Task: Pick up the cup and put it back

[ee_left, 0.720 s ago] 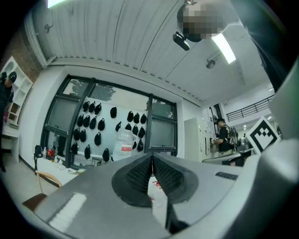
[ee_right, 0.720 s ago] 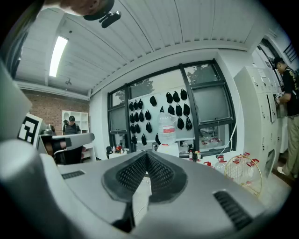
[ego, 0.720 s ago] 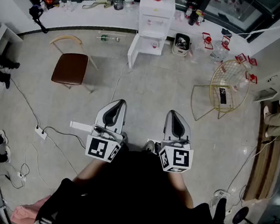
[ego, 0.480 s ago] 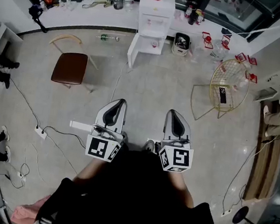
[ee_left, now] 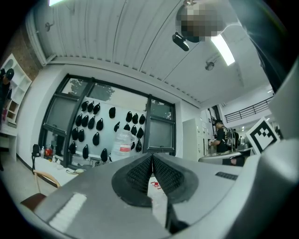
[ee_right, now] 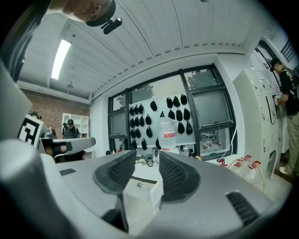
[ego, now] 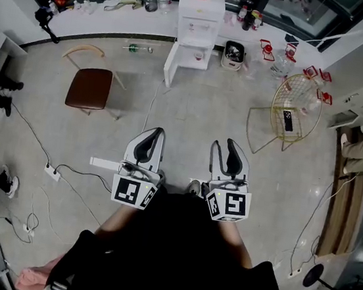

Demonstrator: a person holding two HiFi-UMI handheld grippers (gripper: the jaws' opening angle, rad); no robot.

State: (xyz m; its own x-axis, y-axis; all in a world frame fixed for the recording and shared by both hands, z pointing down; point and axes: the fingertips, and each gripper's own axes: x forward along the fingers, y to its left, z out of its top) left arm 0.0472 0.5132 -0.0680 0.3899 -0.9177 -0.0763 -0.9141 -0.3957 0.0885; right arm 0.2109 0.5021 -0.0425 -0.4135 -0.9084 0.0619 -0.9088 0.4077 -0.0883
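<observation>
No cup shows plainly; a small reddish thing in the niche of the white water dispenser is too small to tell. Both grippers are held side by side at waist height over the floor, pointing toward the dispenser. My left gripper is shut, its ribbed pads meeting with nothing between them. My right gripper is open, with a clear gap between its pads and nothing in it. Through that gap the dispenser is visible a few steps away.
A brown-seated chair stands at the left, a gold wire chair at the right. Cables and a power strip lie on the floor at the left. A cluttered counter runs under the windows. People stand at both edges.
The right gripper's jaws have opened; they were together in the earlier frames. The left gripper has not moved.
</observation>
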